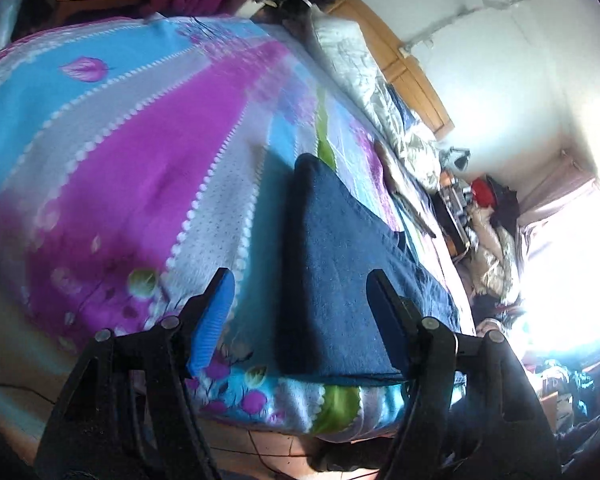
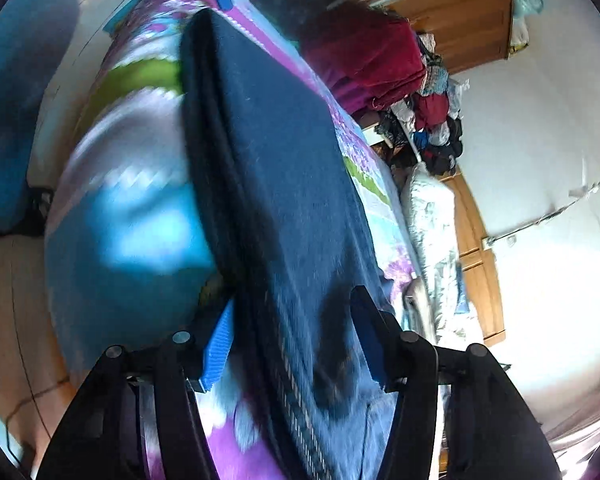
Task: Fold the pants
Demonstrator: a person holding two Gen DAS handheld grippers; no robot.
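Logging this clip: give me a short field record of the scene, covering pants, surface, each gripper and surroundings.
pants: blue denim, lying on the bed in a long folded strip
surface: bedsheet, floral purple and blue
left gripper: open, jaws either side of one end of the pants
right gripper: open, jaws straddling the pants, nothing clamped
surroundings: clothes pile beyond the bed; pillow by the headboard

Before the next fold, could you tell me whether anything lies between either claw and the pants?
Nothing visible does. The left claw is open directly over the near end of the blue pants, which lie flat on the bedspread. The right claw is open straddling the same pants, with only bare denim between its pads.
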